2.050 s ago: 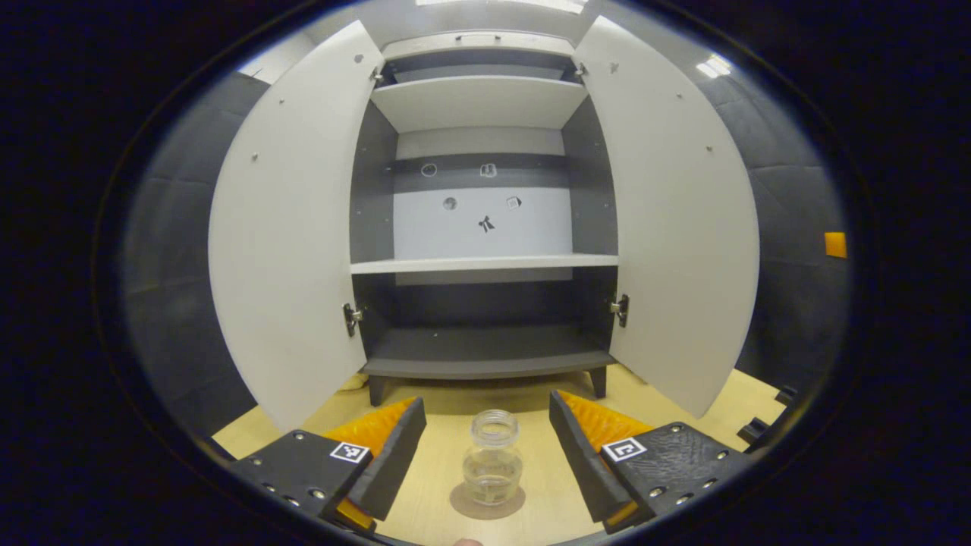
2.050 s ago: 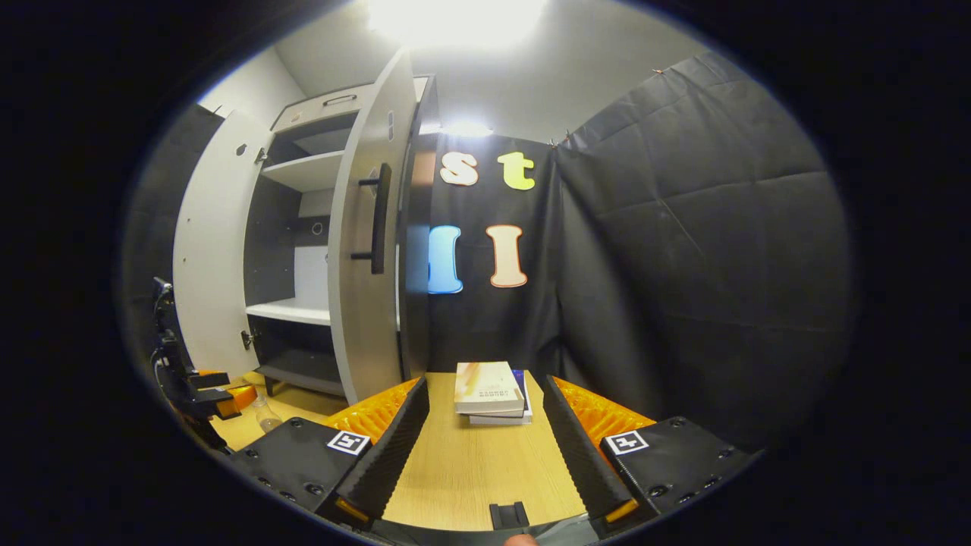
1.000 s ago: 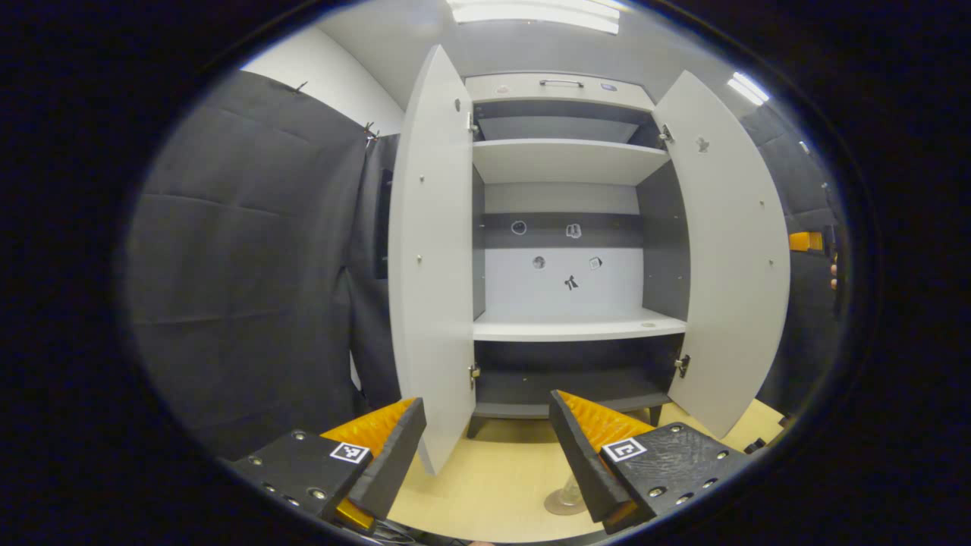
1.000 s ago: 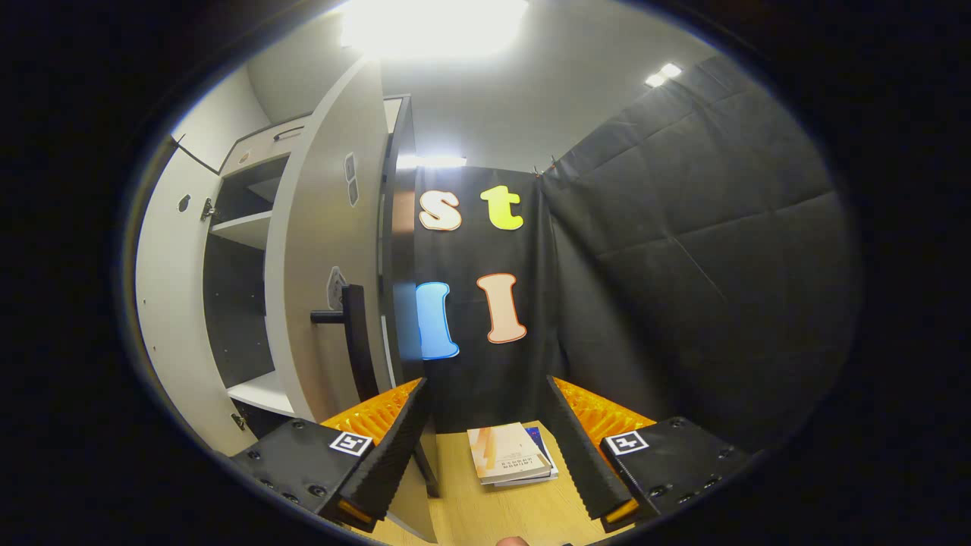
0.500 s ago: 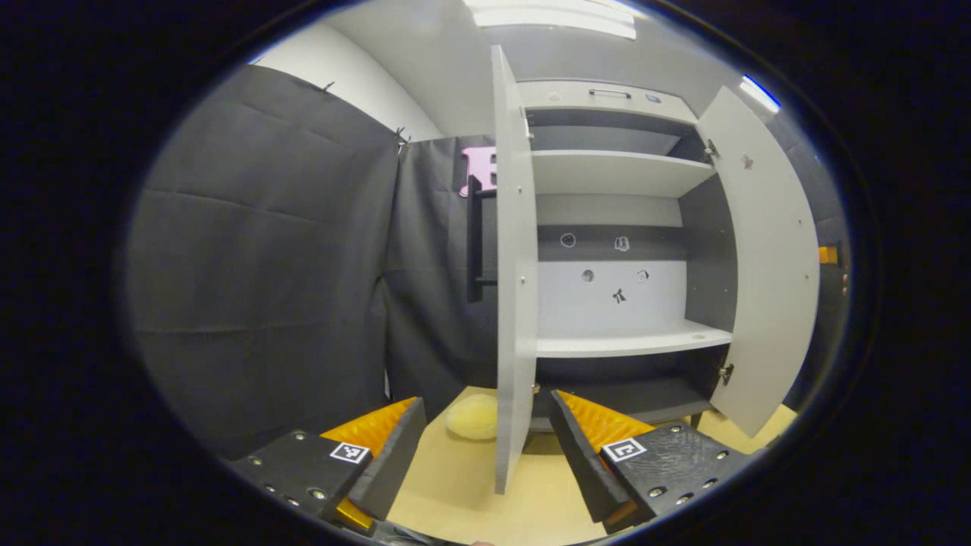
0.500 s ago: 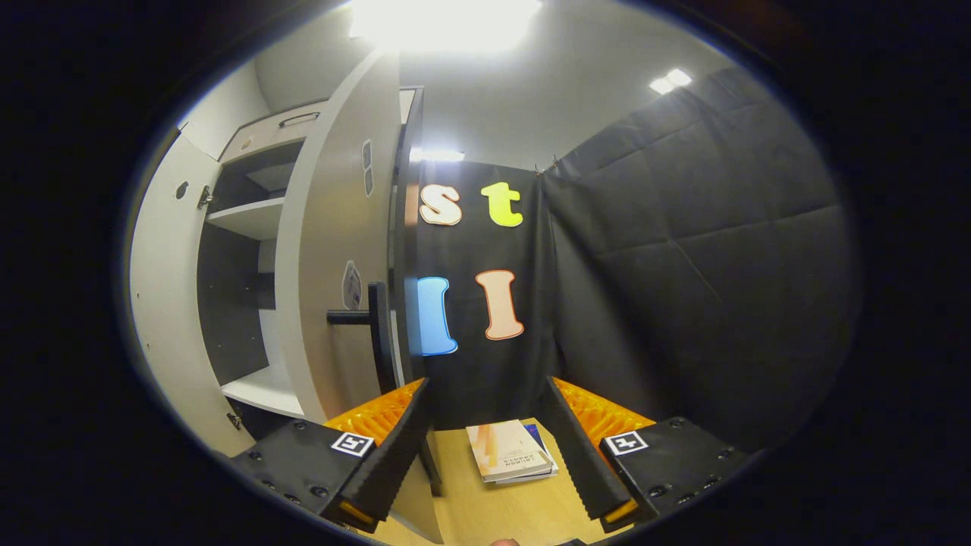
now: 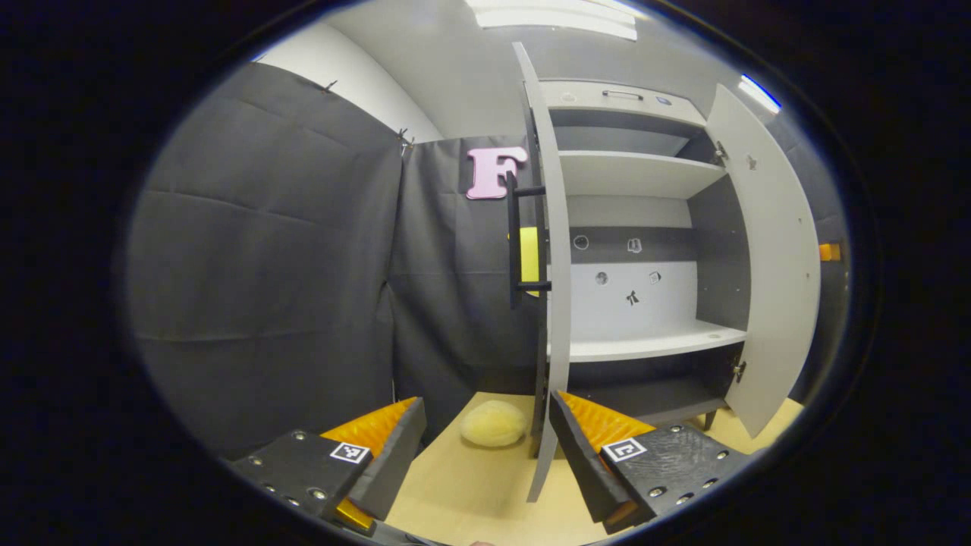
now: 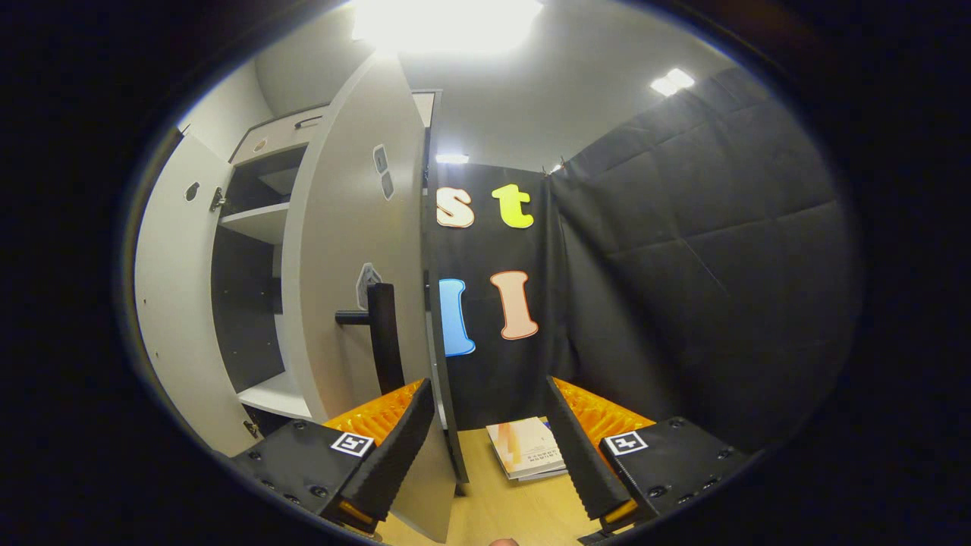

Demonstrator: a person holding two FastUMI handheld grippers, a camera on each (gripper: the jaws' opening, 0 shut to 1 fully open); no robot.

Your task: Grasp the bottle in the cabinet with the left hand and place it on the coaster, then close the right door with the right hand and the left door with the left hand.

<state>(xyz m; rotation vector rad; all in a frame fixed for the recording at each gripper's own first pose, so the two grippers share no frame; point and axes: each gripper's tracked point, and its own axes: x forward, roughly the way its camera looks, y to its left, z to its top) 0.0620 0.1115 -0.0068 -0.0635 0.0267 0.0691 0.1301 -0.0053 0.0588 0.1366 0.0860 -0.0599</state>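
Since two seconds ago the left gripper (image 7: 485,447) has swung away from the bottle on its coaster and now faces the outer edge of the left door (image 7: 552,303), seen nearly edge-on, with its dark bar handle (image 7: 516,239) on the far left face. The right gripper (image 8: 489,447) has come in close to the right door (image 8: 356,273), whose bar handle (image 8: 383,334) stands just above and left of its left finger. The bottle and coaster are out of sight in both views now; going by the earlier pictures the bottle stands on the coaster on the bench (image 7: 470,493), so the placing step looks done and the doors remain.

Both pairs of fingers stand wide apart and hold nothing. In the left gripper view the left door's lower edge falls between the fingers, farther off. In the right gripper view the right door's lower edge sits just by the left finger; whether it touches, I cannot tell.

The doors are stiff flat panels on hinges, both wide open. They should swing easily and will not bend, so a grip is hardly needed: a push on the outer face near the free edge or by the handle gives the best leverage. The smooth face may let a finger slide, so the handle is the surer spot. The right door is to go first.

A pale round thing (image 7: 493,423) lies on the bench left of the cabinet (image 7: 645,227), and books (image 8: 527,447) lie on the bench beyond the right gripper
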